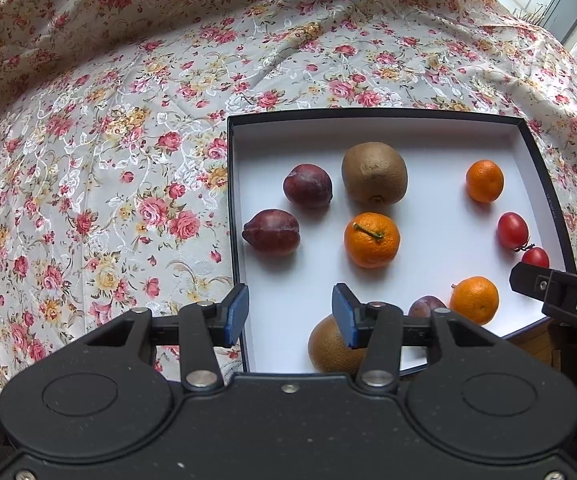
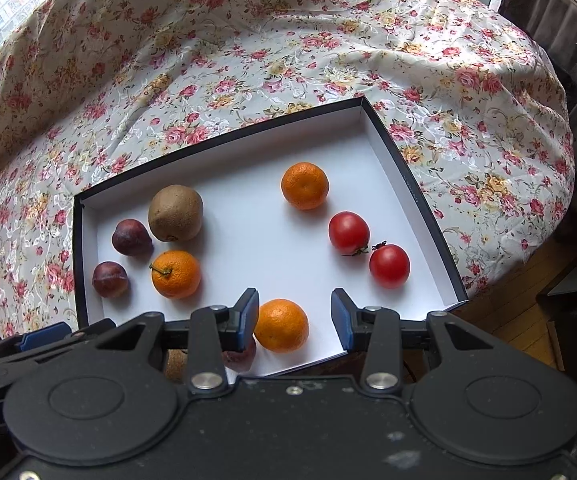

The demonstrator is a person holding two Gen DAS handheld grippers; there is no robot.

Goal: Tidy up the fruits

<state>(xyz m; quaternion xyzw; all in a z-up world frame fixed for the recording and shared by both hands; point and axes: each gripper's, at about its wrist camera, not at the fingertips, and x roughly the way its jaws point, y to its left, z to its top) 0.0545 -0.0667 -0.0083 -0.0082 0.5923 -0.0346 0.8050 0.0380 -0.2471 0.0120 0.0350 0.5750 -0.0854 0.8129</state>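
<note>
Hovering over the near edge of the box [image 1: 536,168], both tongs are wide open and empty: the left tongs [image 1: 290,316] above a kiwi [image 1: 330,350], the right tongs [image 2: 294,322] astride an orange [image 2: 282,325] without touching.

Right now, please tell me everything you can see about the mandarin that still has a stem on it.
The mandarin with a stem is round and bright orange, with finely dimpled, slightly shiny peel. A short greenish-brown stem lies across its top. It looks whole and unbruised. It rests on the white floor of the dark-rimmed box, toward the left half, in front of the brown kiwi and to the right of two dark red plums. Nothing touches it except the box floor; neither pair of tongs is near it.
</note>
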